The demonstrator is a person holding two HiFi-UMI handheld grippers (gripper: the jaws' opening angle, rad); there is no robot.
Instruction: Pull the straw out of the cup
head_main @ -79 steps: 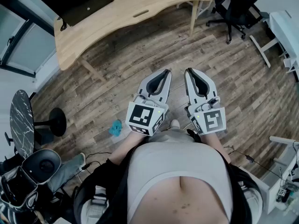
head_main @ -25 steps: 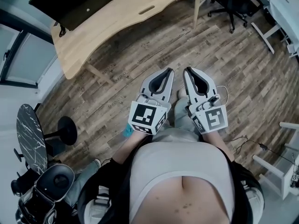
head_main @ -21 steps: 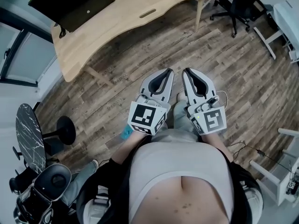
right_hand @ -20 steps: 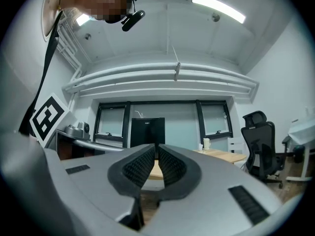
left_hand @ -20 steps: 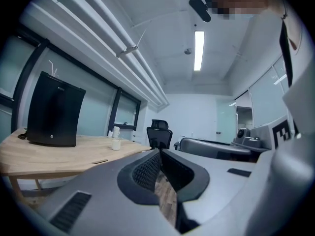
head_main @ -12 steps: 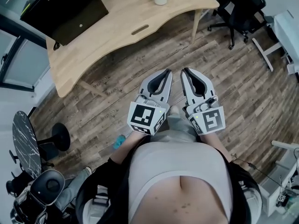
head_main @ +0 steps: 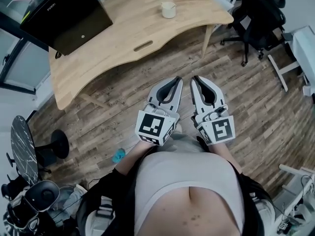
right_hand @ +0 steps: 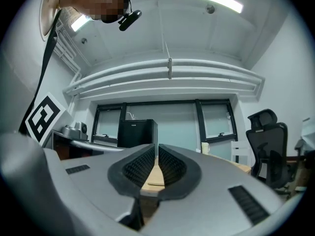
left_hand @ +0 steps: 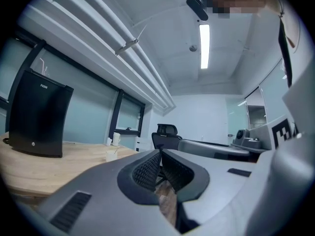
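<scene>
Both the left hand-held gripper (head_main: 175, 79) and the right hand-held gripper (head_main: 195, 77) have their jaws together and grip nothing. They sit side by side over the wooden floor (head_main: 256, 97), well short of the surface (head_main: 123, 33). The cup (head_main: 169, 10) stands near the surface's far edge, with the straw (left_hand: 115, 150) in it. A black box (head_main: 66, 16) fills the surface's left end; its white lettering is too small to read. An office chair (head_main: 261, 14) stands beside the surface's right end.

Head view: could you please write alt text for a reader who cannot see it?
A person looking down holds the left tongs and right tongs side by side, both shut and empty, above a wooden floor. Ahead stands a wooden desk with a white cup and a black box.
</scene>
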